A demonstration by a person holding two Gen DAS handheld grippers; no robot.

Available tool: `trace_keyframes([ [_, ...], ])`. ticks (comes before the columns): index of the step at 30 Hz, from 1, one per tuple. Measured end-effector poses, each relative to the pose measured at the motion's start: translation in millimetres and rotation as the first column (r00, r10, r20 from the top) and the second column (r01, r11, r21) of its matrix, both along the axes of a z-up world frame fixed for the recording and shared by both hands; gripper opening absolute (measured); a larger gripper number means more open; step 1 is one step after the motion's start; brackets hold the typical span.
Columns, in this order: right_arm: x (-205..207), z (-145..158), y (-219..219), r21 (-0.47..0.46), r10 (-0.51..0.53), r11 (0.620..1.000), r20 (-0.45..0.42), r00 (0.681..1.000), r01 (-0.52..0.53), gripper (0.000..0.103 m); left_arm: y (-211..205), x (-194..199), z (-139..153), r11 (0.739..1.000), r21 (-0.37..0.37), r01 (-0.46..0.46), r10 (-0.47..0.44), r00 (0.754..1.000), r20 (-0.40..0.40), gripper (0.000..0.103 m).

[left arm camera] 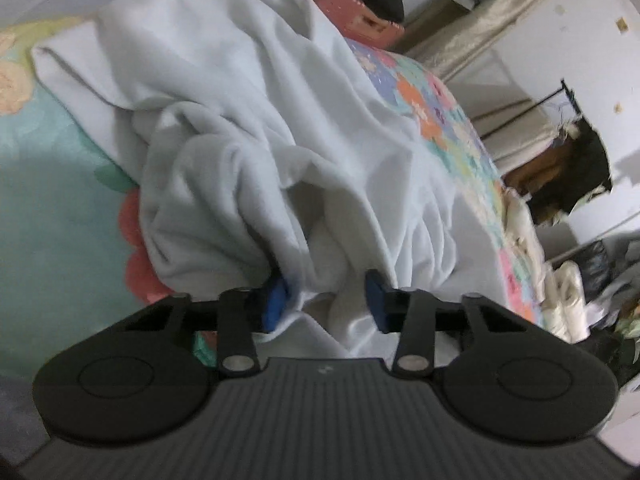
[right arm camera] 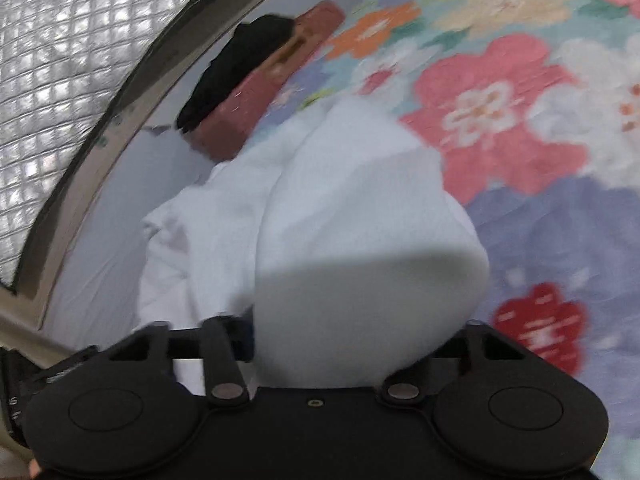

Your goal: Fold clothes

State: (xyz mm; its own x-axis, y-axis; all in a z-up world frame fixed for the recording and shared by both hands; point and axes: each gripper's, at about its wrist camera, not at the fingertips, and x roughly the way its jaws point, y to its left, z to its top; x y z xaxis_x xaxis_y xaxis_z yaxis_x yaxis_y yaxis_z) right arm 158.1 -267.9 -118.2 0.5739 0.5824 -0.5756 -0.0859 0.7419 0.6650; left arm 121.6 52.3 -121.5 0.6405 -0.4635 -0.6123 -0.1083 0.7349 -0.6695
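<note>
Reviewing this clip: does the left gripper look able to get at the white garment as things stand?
Probably yes. The left gripper stands open with bunched folds of the white garment lying between its blue fingertips, and nothing is in the way.

Floral bedspread (right arm camera: 520, 92) — white wall (left arm camera: 532, 52) behind.

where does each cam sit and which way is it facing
Left wrist: sits on the left gripper, looking along its blue fingers at the rumpled white garment on the floral bedspread; only the gripper shows.
Right wrist: sits on the right gripper, looking over white cloth bulging between its arms toward the quilted foil panel; fingertips hidden.
Shared: white garment, floral bedspread, and the red box with a black item on it.
</note>
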Motion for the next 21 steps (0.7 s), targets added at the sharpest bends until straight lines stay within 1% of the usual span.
trace_keyframes([
  [1, -0.4, -1.0, 4.2, 0.003, 0.02, 1.0, 0.001, 1.0, -0.02, 0.041, -3.3, 0.3, -0.4, 1.0, 0.002, 0.01, -0.01, 1.0, 0.003, 0.03],
  [2, -1.3, -0.7, 6.9, 0.007, 0.038, 0.999, 0.002, 0.999, -0.038, 0.041, -6.5, 0.5, -0.8, 1.0, 0.004, 0.019, -0.019, 1.0, 0.006, 0.026],
  [4, -2.4, -0.1, 11.2, 0.017, 0.069, 0.997, 0.003, 0.998, -0.069, 0.038, -11.5, -0.9, 0.0, 0.999, -0.028, 0.046, -0.045, 0.999, 0.021, 0.026],
  [6, -3.1, -1.6, 10.7, 0.051, 0.085, 0.995, -0.009, 0.996, -0.084, 0.037, -17.5, 1.6, -1.7, 0.995, -0.056, 0.085, -0.084, 0.996, 0.027, 0.026],
  [7, -3.5, -2.9, 10.5, 0.069, 0.091, 0.994, -0.016, 0.996, -0.089, 0.036, -21.7, 2.2, -4.5, 0.994, -0.057, 0.092, -0.091, 0.996, 0.021, 0.026],
  [9, -3.2, -5.8, 9.8, 0.096, 0.097, 0.991, -0.032, 0.995, -0.094, 0.035, -24.9, 3.6, -8.9, 0.994, -0.065, 0.088, -0.088, 0.996, 0.009, 0.026],
  [13, -4.9, -8.7, 5.0, 0.153, 0.106, 0.983, -0.05, 0.993, -0.097, 0.033, -22.1, 4.1, -10.7, 0.989, -0.117, 0.093, -0.092, 0.996, 0.011, 0.026],
  [15, -5.5, -10.0, 4.8, 0.166, 0.11, 0.981, -0.056, 0.992, -0.1, 0.033, -22.7, 3.4, -9.9, 0.989, -0.109, 0.101, -0.1, 0.995, 0.009, 0.026],
  [17, -5.4, -9.6, 7.4, 0.153, 0.12, 0.982, -0.053, 0.991, -0.11, 0.033, -23.8, 2.4, -8.3, 0.989, -0.095, 0.111, -0.111, 0.994, 0.011, 0.026],
  [21, -6.2, -4.6, 3.8, 0.146, 0.139, 0.981, -0.043, 0.989, -0.132, 0.031, -25.2, 1.7, -3.1, 0.985, -0.094, 0.146, -0.143, 0.989, 0.033, 0.026],
])
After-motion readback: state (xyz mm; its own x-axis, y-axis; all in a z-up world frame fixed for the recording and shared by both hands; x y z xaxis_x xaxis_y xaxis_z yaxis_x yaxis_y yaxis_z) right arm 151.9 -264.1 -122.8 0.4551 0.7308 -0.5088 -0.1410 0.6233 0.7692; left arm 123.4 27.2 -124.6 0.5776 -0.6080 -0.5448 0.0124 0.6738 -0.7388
